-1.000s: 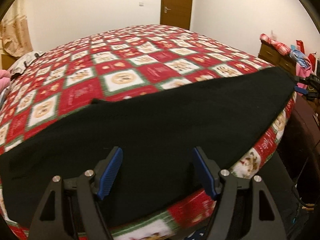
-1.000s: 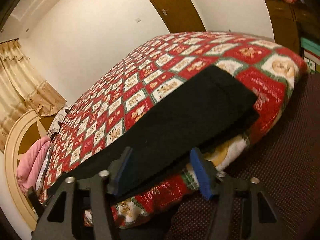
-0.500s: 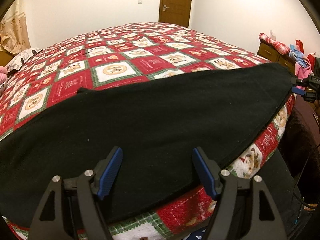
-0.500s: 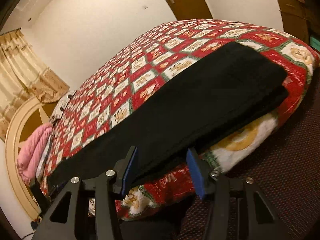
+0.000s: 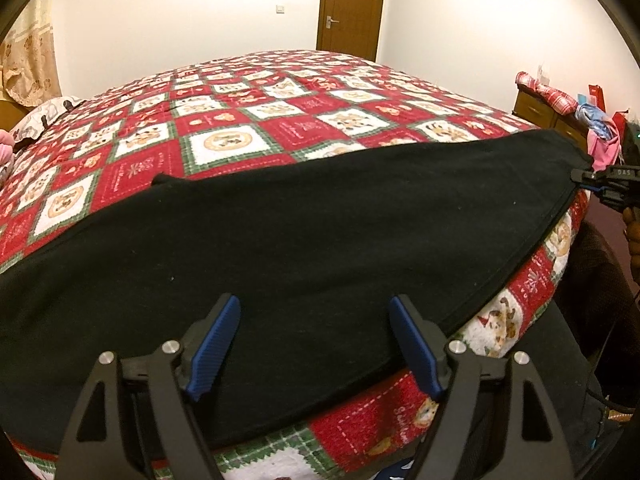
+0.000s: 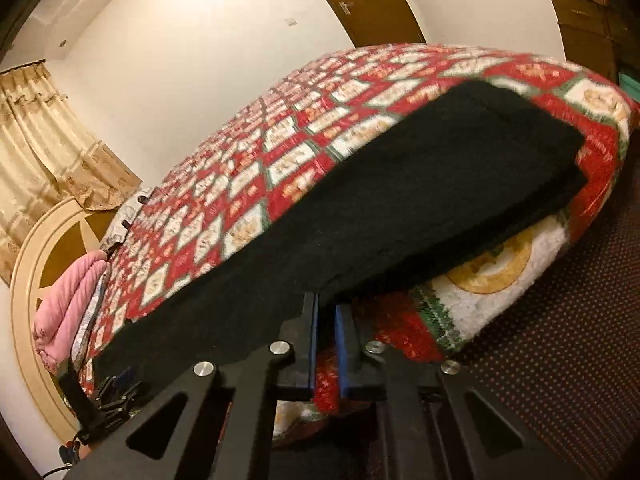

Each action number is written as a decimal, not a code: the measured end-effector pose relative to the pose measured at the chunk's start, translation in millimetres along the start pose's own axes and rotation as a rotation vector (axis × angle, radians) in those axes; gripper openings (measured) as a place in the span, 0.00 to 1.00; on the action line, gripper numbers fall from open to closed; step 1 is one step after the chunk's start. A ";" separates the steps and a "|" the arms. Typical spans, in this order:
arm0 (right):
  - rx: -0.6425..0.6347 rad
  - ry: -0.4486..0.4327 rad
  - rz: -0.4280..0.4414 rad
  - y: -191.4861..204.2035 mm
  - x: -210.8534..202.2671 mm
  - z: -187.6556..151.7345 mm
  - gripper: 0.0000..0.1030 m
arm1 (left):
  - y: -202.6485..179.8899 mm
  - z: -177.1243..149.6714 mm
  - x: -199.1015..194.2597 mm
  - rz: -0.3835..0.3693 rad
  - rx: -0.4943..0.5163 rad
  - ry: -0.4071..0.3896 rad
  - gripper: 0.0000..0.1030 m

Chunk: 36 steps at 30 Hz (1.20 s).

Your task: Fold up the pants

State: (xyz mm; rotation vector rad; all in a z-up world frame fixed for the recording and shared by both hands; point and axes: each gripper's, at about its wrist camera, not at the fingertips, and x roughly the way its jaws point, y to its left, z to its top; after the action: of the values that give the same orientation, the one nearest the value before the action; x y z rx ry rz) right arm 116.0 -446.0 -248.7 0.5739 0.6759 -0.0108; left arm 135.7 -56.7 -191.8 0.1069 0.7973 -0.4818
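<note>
Black pants [image 5: 304, 240] lie flat along the near edge of a bed with a red, white and green patterned blanket [image 5: 248, 120]. My left gripper [image 5: 316, 340] is open, its blue pads just above the pants' near edge, holding nothing. In the right wrist view the pants [image 6: 400, 200] stretch across the bed edge. My right gripper [image 6: 326, 344] has its jaws nearly closed at the pants' lower edge; a narrow gap shows between the pads and whether cloth is pinched there is unclear. The right gripper also shows in the left wrist view [image 5: 612, 188] at the pants' far end.
A wooden door [image 5: 350, 4] stands behind the bed. A dresser [image 5: 544, 108] with piled clothes is at the right. A pink pillow [image 6: 68, 300] and a round headboard [image 6: 36, 280] are at the left. Dark dotted floor [image 6: 560, 340] lies beside the bed.
My right gripper's jaws have closed from wide open to nearly shut at the pants' edge. My left gripper stays open and has shifted slightly over the pants.
</note>
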 end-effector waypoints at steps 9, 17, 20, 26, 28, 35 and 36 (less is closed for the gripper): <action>0.016 0.064 -0.025 -16.9 11.8 -8.9 0.07 | 3.4 -1.8 -0.7 -0.002 -0.004 -0.001 0.78; 0.072 0.014 -0.002 -30.9 -8.9 0.5 0.18 | 4.2 -1.4 -0.8 -0.008 -0.008 -0.001 0.78; 0.105 -0.070 -0.100 -47.4 -35.1 10.1 0.39 | 4.8 0.1 -2.3 -0.013 -0.027 -0.005 0.78; 0.205 -0.246 -0.232 -82.6 -78.6 38.6 0.41 | 1.2 8.8 0.4 -0.015 -0.017 -0.009 0.78; 0.195 -0.269 -0.229 -84.6 -76.7 52.8 0.54 | -1.9 13.6 5.2 -0.016 -0.007 0.001 0.78; 0.107 -0.169 -0.247 -81.6 -23.1 115.2 0.56 | -6.0 26.0 13.8 -0.017 0.007 0.016 0.78; 0.127 -0.144 -0.242 -86.1 -14.0 120.9 0.56 | -4.4 25.9 14.7 -0.013 0.002 0.017 0.78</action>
State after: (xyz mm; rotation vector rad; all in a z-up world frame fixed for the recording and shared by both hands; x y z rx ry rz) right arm 159.6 -582.3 -206.9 0.6039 0.6034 -0.3203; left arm 159.6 -73.1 -183.7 0.1077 0.8146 -0.4941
